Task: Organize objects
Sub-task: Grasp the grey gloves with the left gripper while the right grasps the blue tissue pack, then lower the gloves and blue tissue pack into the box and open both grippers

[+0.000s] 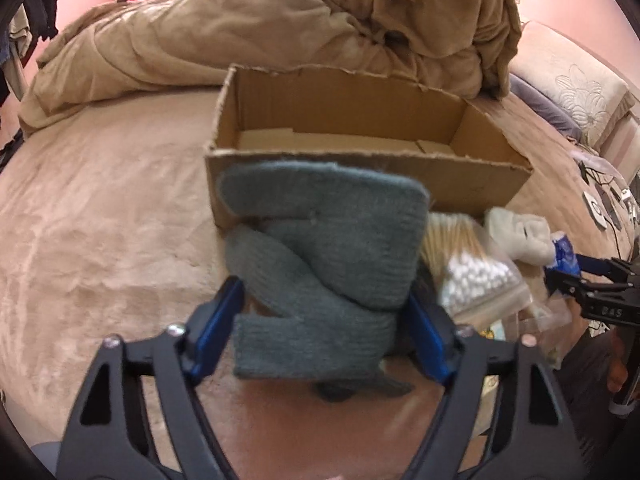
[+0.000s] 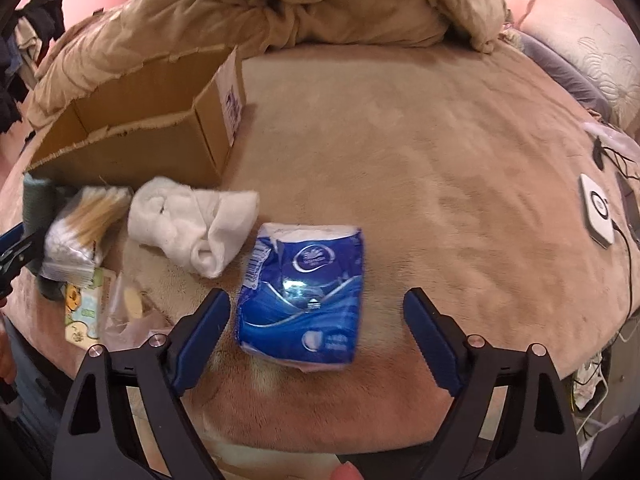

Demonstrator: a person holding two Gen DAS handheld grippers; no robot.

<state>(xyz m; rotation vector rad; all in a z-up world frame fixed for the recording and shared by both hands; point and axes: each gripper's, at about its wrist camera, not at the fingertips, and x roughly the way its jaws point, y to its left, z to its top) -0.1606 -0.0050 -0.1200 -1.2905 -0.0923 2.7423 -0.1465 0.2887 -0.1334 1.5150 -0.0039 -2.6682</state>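
On the bed, the left gripper [image 1: 320, 330] is bracketing the grey gloves [image 1: 320, 264] beside the cardboard box [image 1: 360, 92], jaws not visibly pinching, while the right gripper [image 2: 316, 338] is straddling the blue tissue pack [image 2: 302, 292] wide open; both likely need to squeeze, then lift boxward.

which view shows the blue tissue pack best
The right wrist view: the blue tissue pack lies whole and unobstructed between the open right gripper. The left wrist view shows only a blue sliver at its right edge.

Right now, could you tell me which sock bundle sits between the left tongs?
The grey-green bundle, lying against the box; the white one lies apart beside the tissue pack.
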